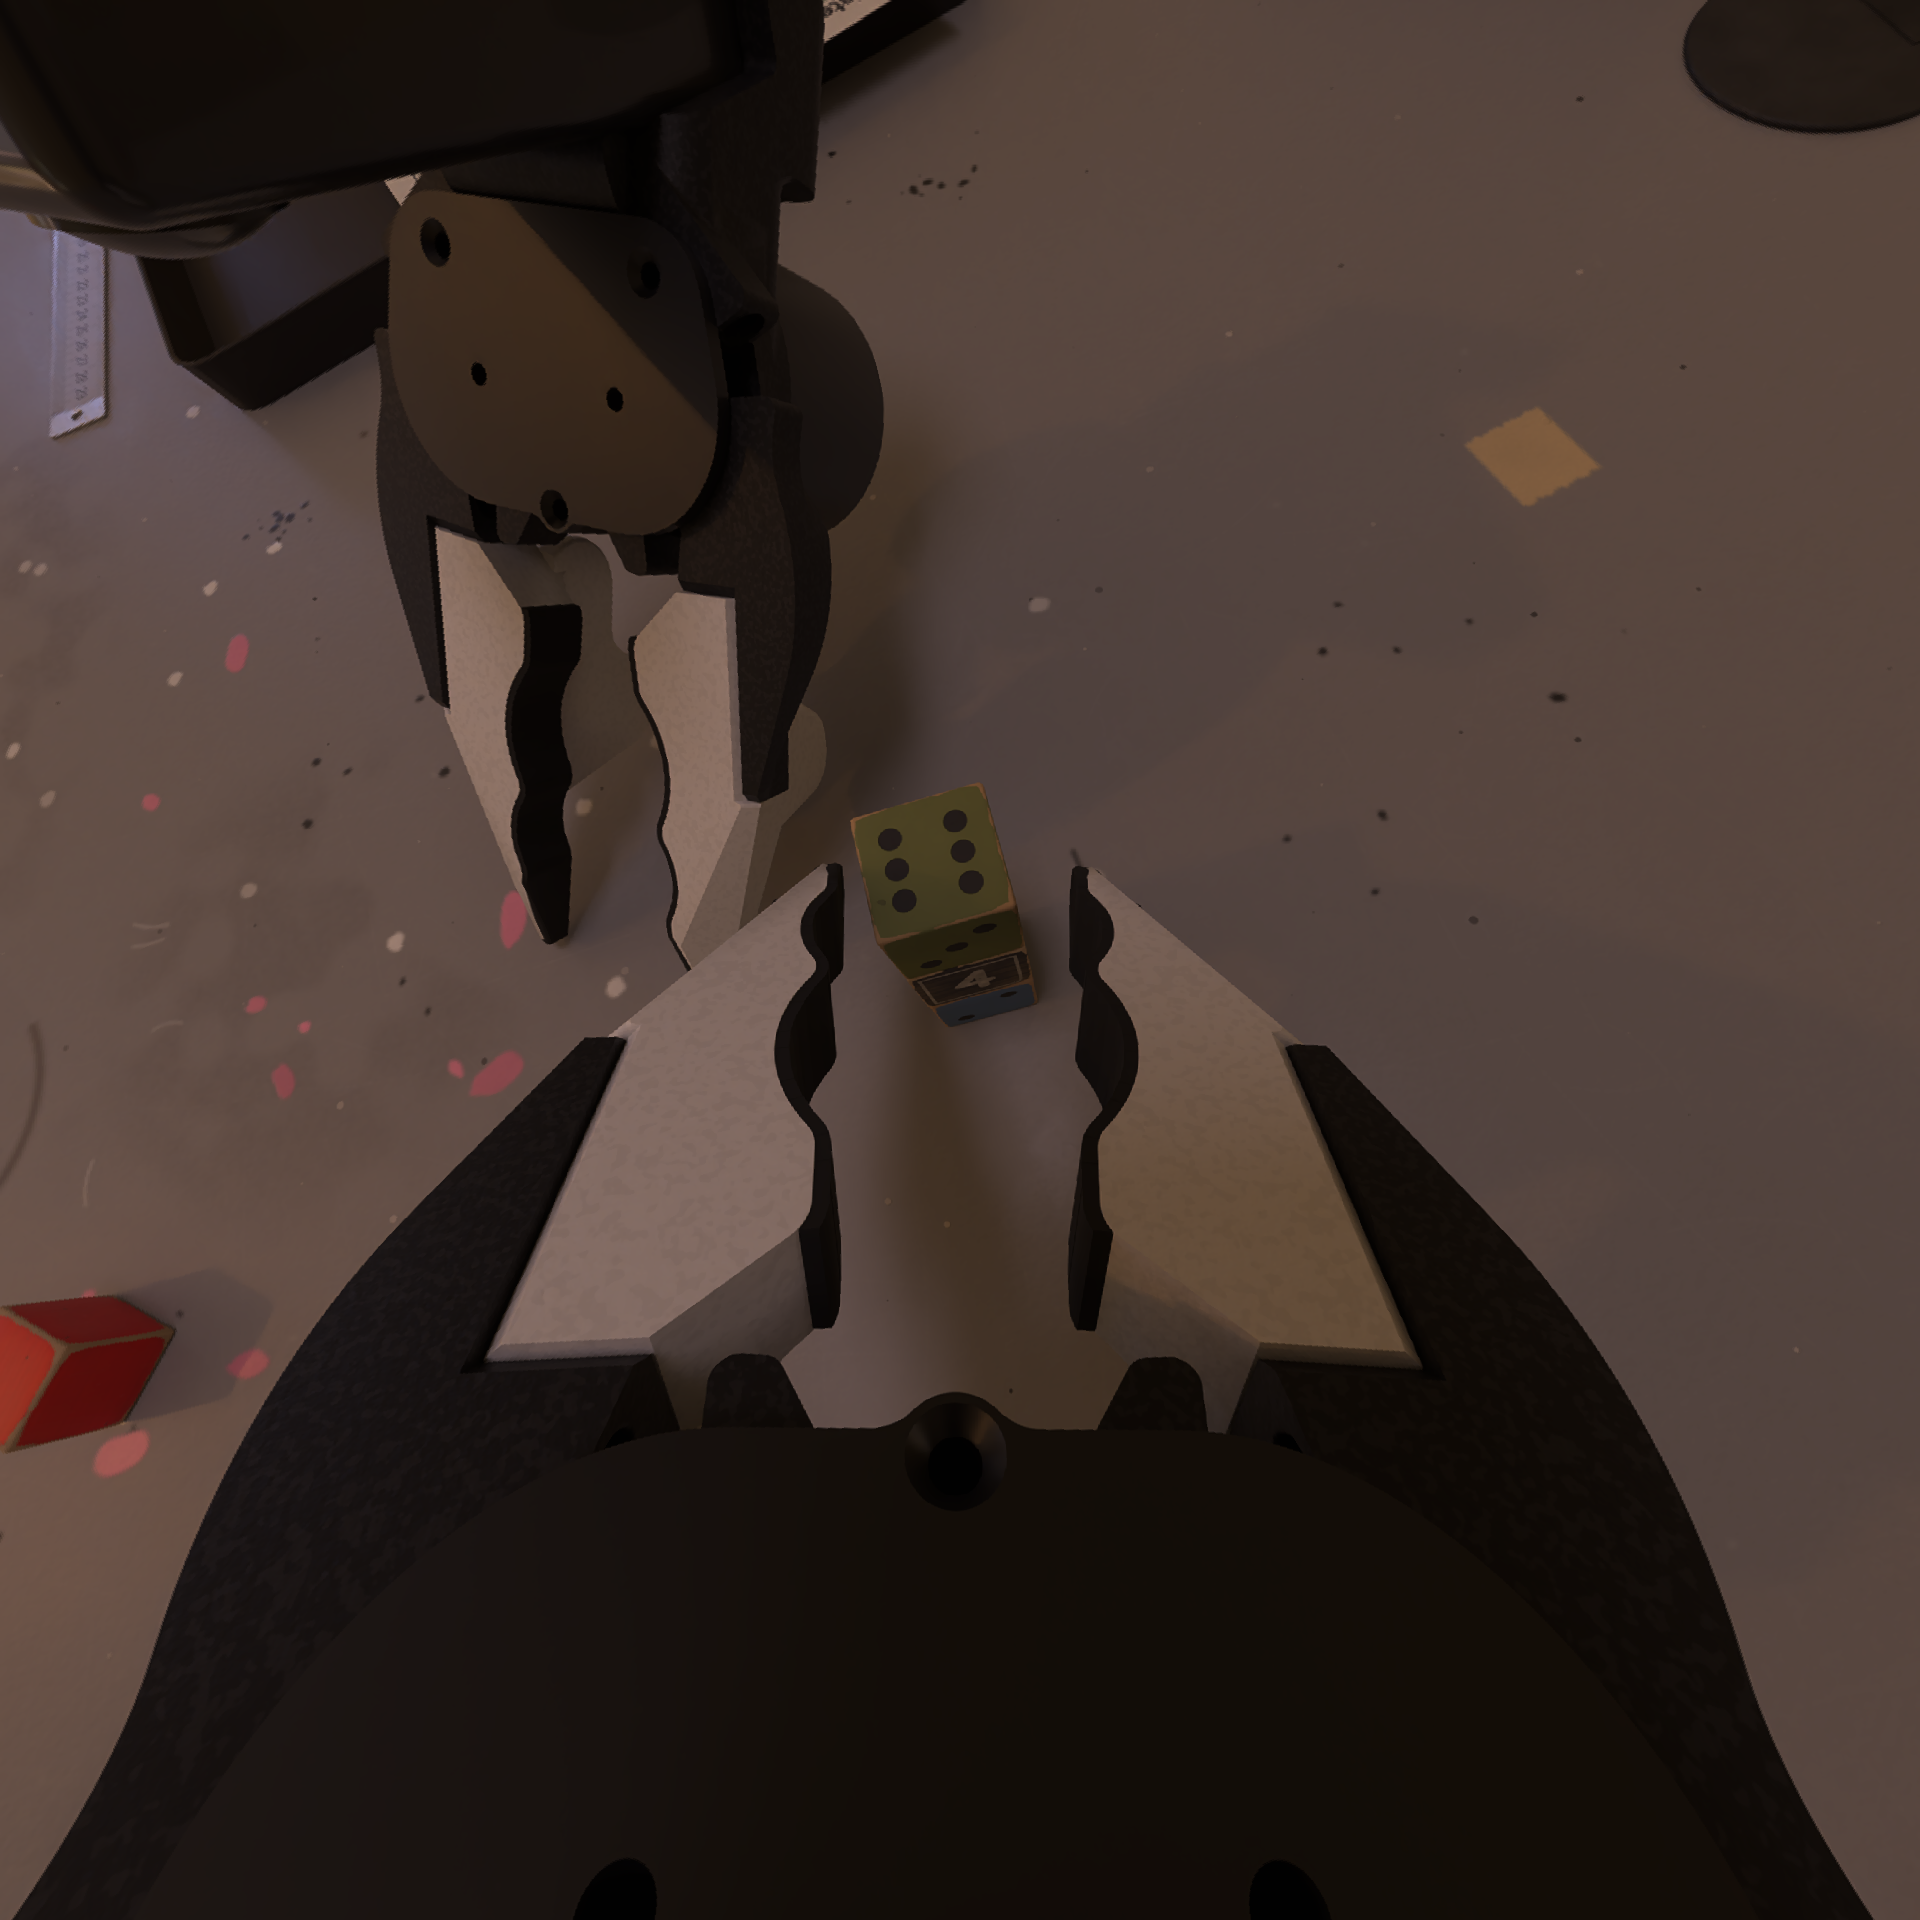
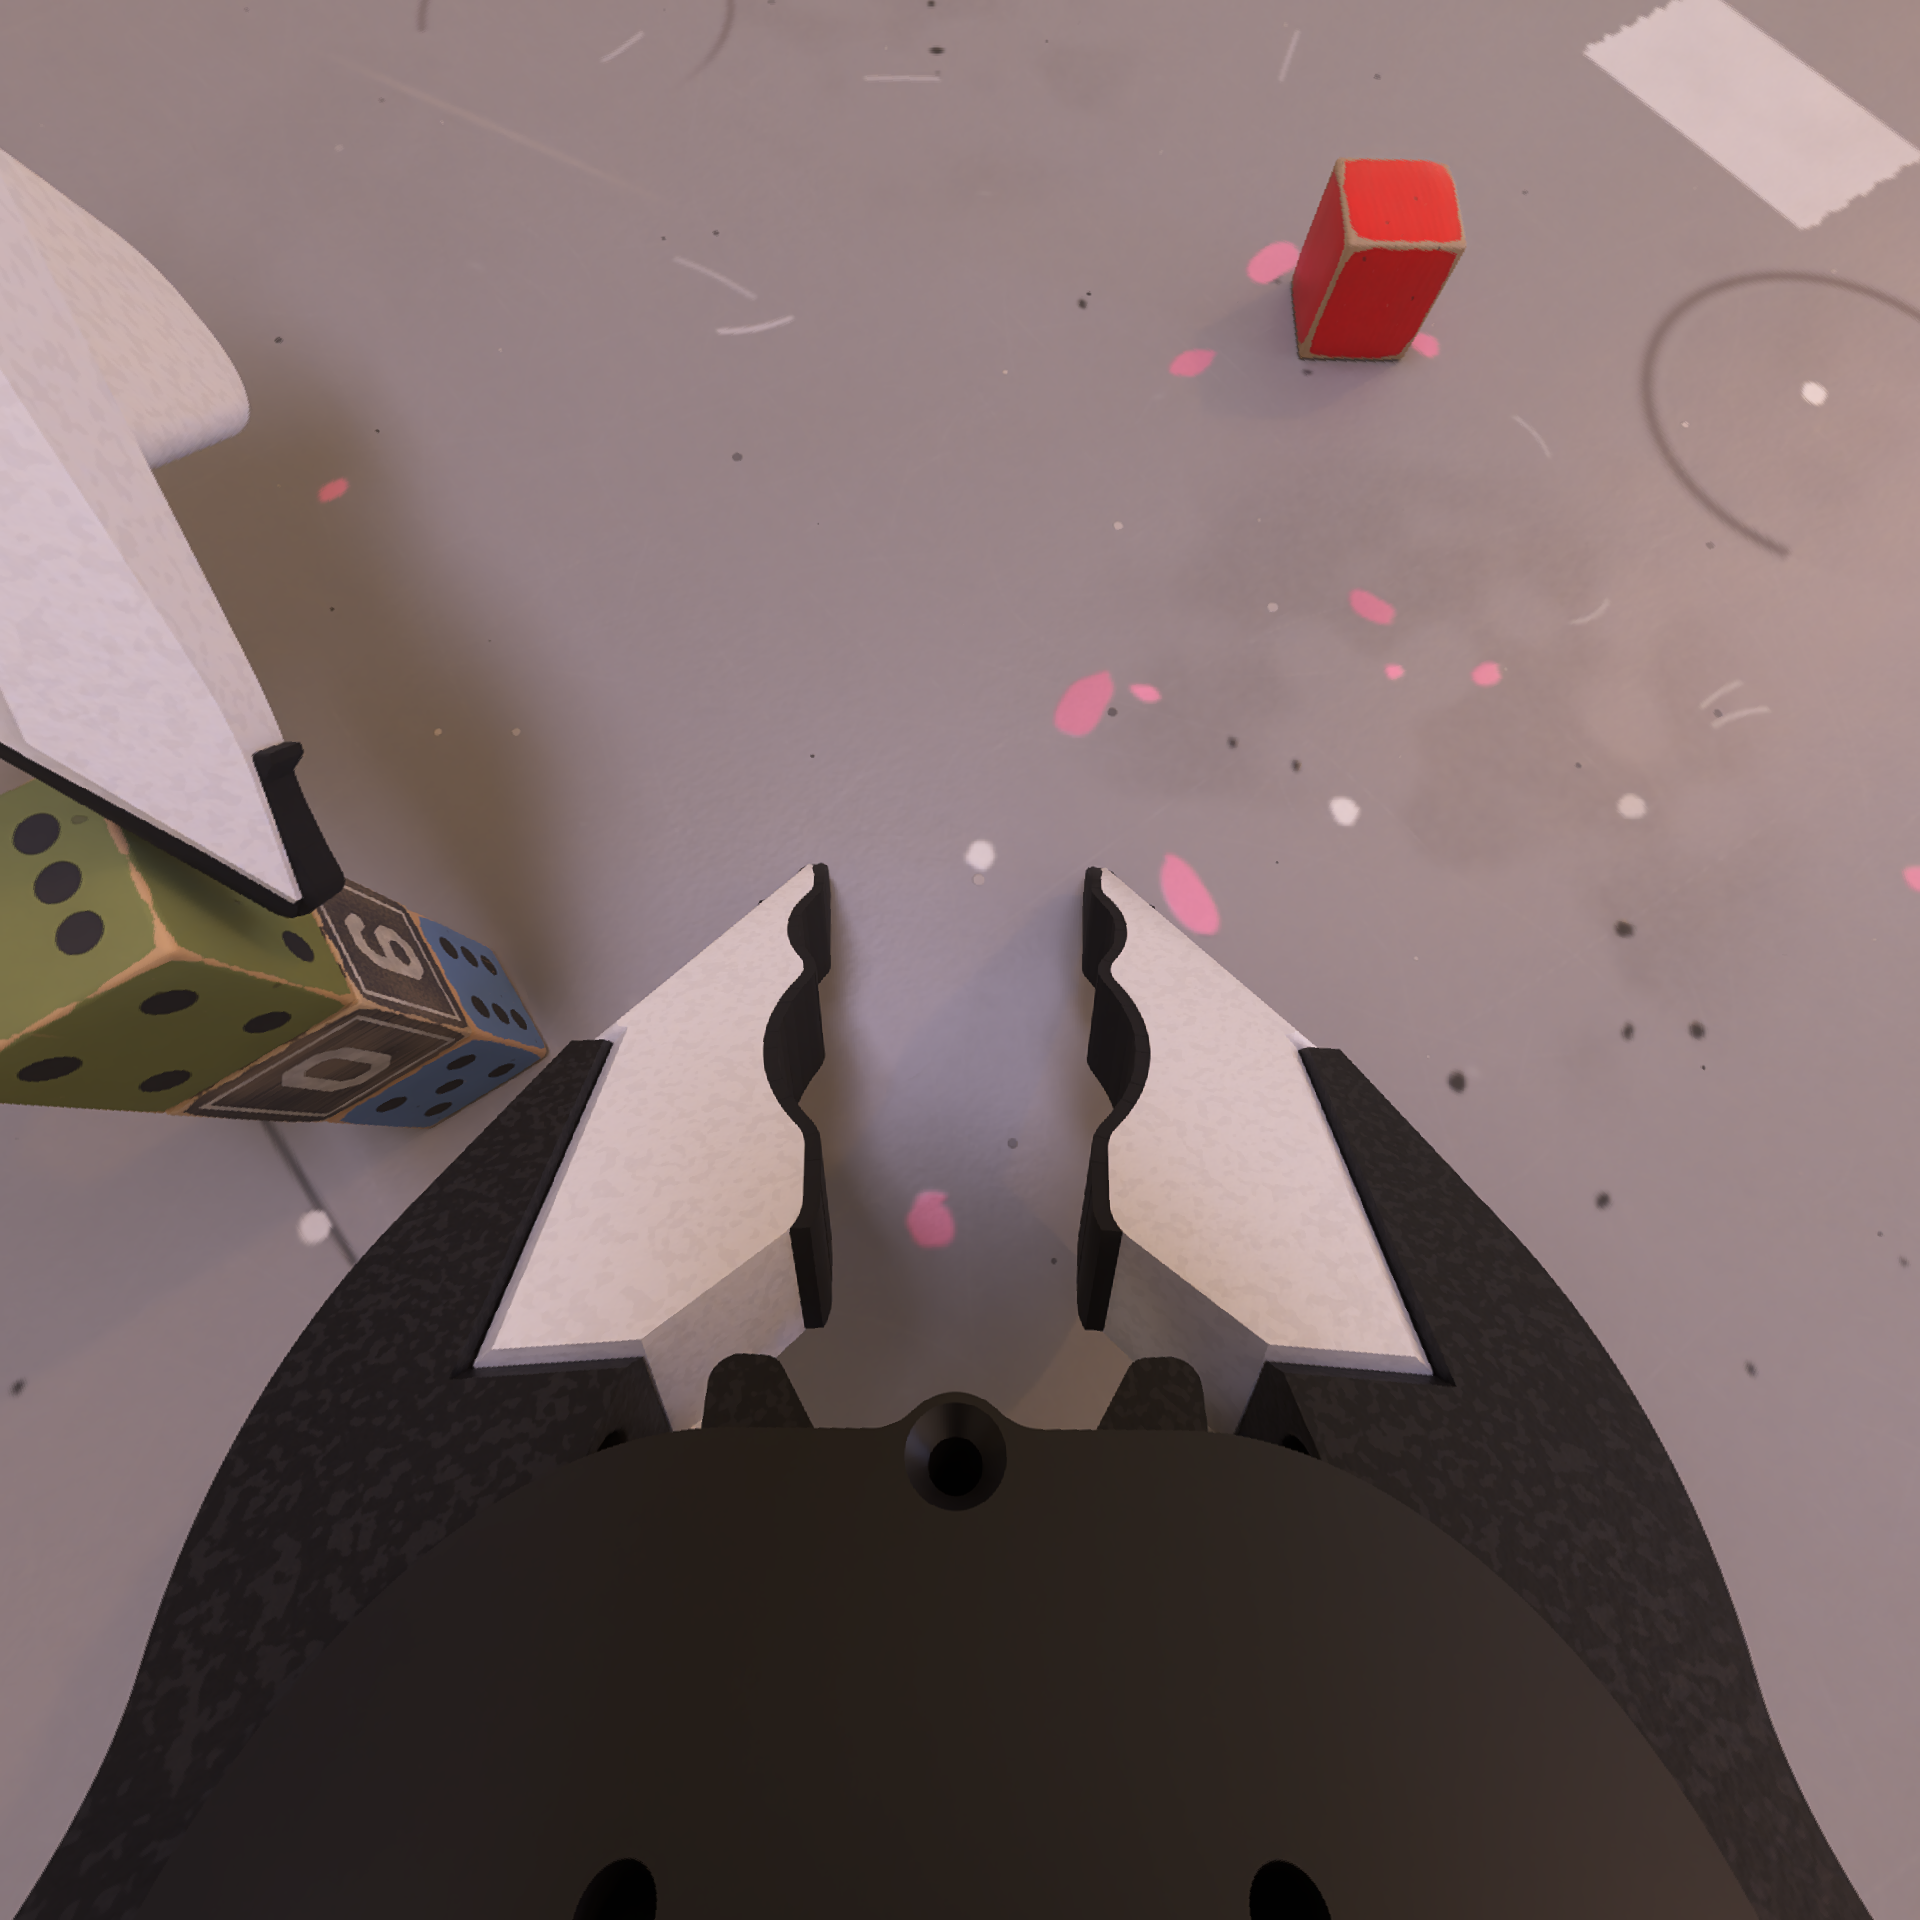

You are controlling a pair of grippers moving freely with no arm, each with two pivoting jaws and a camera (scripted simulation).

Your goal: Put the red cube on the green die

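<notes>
The green die (image 1: 930, 868) tops a stack over a dark numbered block (image 1: 977, 977) and a blue die (image 1: 982, 1008). My left gripper (image 1: 956, 883) is open and empty, above the stack, with the die showing between its fingertips. The red cube (image 1: 73, 1366) lies apart on the table at the left edge. In the right wrist view the red cube (image 2: 1377, 260) stands far ahead to the right. My right gripper (image 2: 956, 883) is open and empty over bare table. The stack with the green die (image 2: 156, 997) is at its left, under a left gripper finger (image 2: 156, 675). The right gripper (image 1: 613, 935) also shows in the left wrist view, left of the stack.
A ruler (image 1: 78, 332) and a black tray (image 1: 239, 332) lie at the far left. A round black base (image 1: 1808, 62) is at the top right, and a tan patch (image 1: 1532, 457) is on the table. White tape (image 2: 1756, 104) lies beyond the red cube.
</notes>
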